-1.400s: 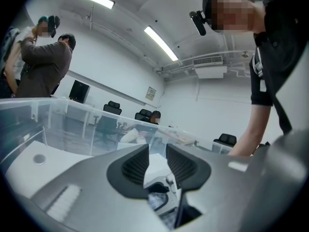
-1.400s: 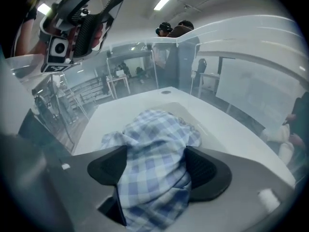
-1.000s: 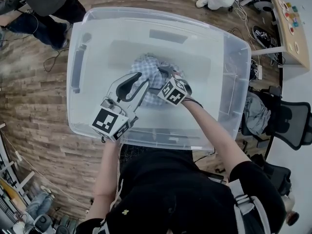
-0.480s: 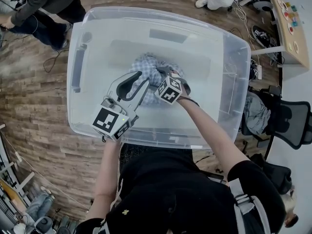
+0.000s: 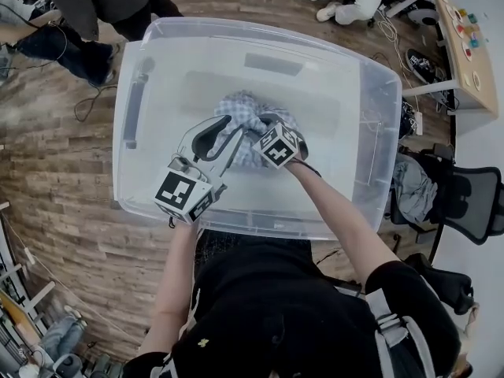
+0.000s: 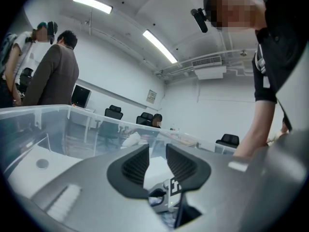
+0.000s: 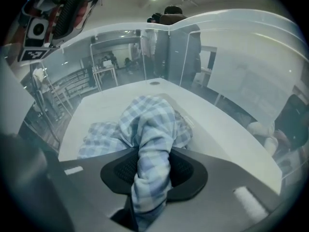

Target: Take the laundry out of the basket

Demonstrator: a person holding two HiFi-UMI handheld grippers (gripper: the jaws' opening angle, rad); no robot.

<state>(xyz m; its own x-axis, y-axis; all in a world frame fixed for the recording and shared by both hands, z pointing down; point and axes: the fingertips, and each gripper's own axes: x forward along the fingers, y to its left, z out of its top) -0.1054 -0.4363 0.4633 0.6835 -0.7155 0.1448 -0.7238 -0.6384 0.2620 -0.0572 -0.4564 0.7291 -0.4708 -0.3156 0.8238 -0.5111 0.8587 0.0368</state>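
Observation:
A blue-and-white checked cloth (image 5: 239,110) lies crumpled on the bottom of a big clear plastic bin (image 5: 379,132). My right gripper (image 5: 258,129) reaches down into the bin at the cloth's near side. Its jaws are closing, and a bunched fold of the cloth (image 7: 150,124) fills the gap between the pads of the right gripper (image 7: 153,170). My left gripper (image 5: 217,129) hovers just left of it over the cloth. In the left gripper view its jaws (image 6: 158,164) stand a little apart with nothing between them.
The bin holds nothing else that I can see and stands on a wooden floor. People stand beyond its far left corner (image 5: 79,6). Office chairs (image 5: 466,199) and a table with small items (image 5: 466,38) are to the right. Cables (image 5: 90,101) trail on the floor at the left.
My right gripper has settled onto the cloth and drawn a fold between its jaws. The left gripper has barely moved. The people at the far left have shifted.

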